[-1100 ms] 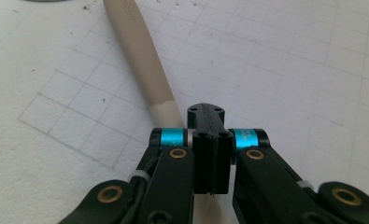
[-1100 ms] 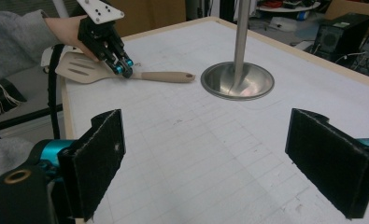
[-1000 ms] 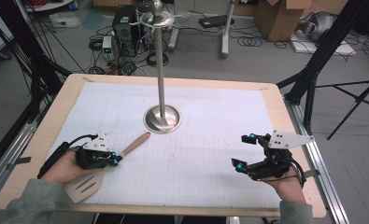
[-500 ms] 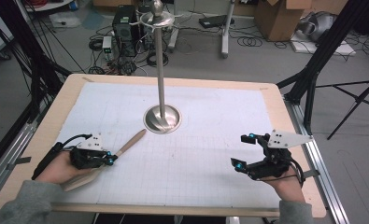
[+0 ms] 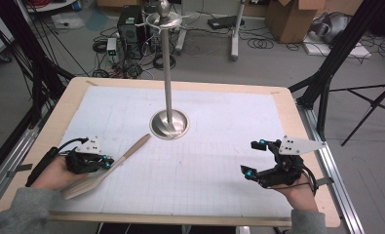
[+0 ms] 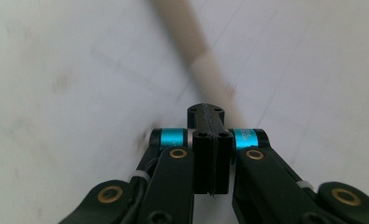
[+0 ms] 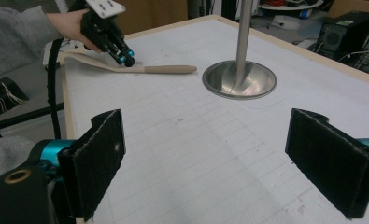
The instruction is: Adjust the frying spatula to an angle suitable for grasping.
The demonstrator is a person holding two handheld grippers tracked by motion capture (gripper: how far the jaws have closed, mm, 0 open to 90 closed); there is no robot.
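A wooden spatula lies slantwise on the white grid mat, handle toward the metal stand, blade near the front left edge. My left gripper is shut with nothing between its jaws. Its tips sit at the spatula's neck; I cannot tell whether they touch it. In the left gripper view the handle runs out from behind the closed tips of the left gripper. My right gripper hovers open at the front right, empty. The right gripper view looks between the right gripper's wide pads at the spatula and the left gripper.
A tall metal pole on a round dished base stands mid-table, behind the spatula. The table has a wooden rim. Black tripod legs, cables and boxes stand on the floor around it.
The left gripper has shifted slightly left. The spatula's blade showed broad a second ago, narrowed to an edge half a second ago, and now shows flatter again. The right gripper has kept still.
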